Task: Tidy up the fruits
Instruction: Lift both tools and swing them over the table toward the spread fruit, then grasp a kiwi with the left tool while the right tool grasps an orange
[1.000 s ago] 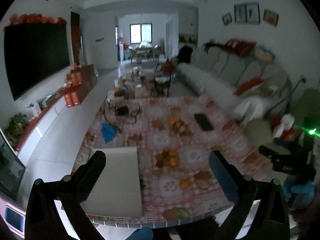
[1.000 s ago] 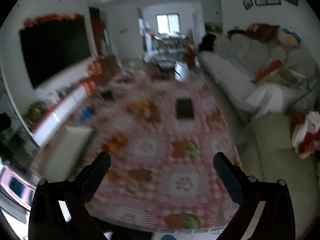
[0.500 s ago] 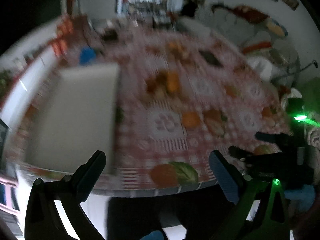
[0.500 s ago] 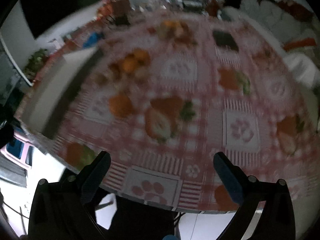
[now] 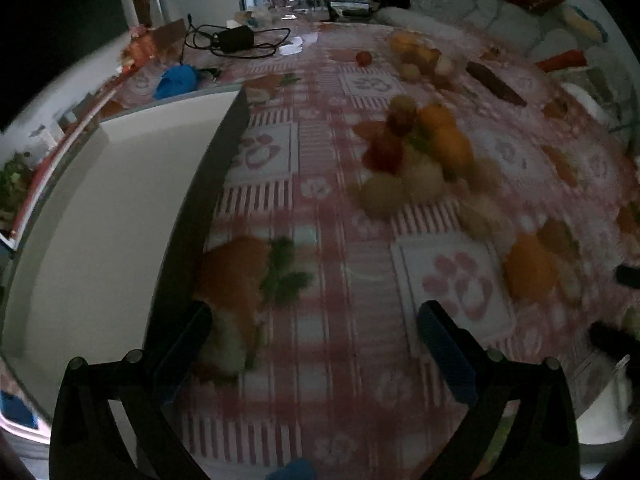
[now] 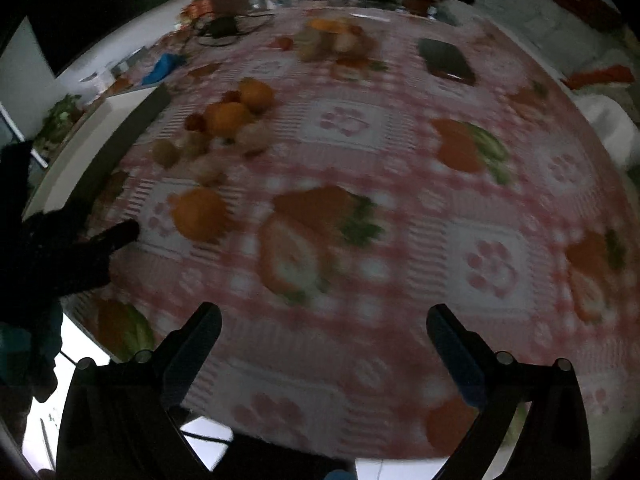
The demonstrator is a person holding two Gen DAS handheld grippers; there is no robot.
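Fingers of both the left gripper [image 5: 314, 344] and the right gripper [image 6: 324, 334] are hanging spread wide and empty, having dropped in a second from a room-wide view to just above the pink checked worktop [image 6: 400, 184]. The blurred pile of orange, red and pale round fruits [image 5: 416, 160] is lying ahead, beside the grey rectangular box [image 5: 120, 216], so picking is probably about to start.

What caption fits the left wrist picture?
Open left hand-held gripper over pink checked tablecloth, facing blurry fruit pile.
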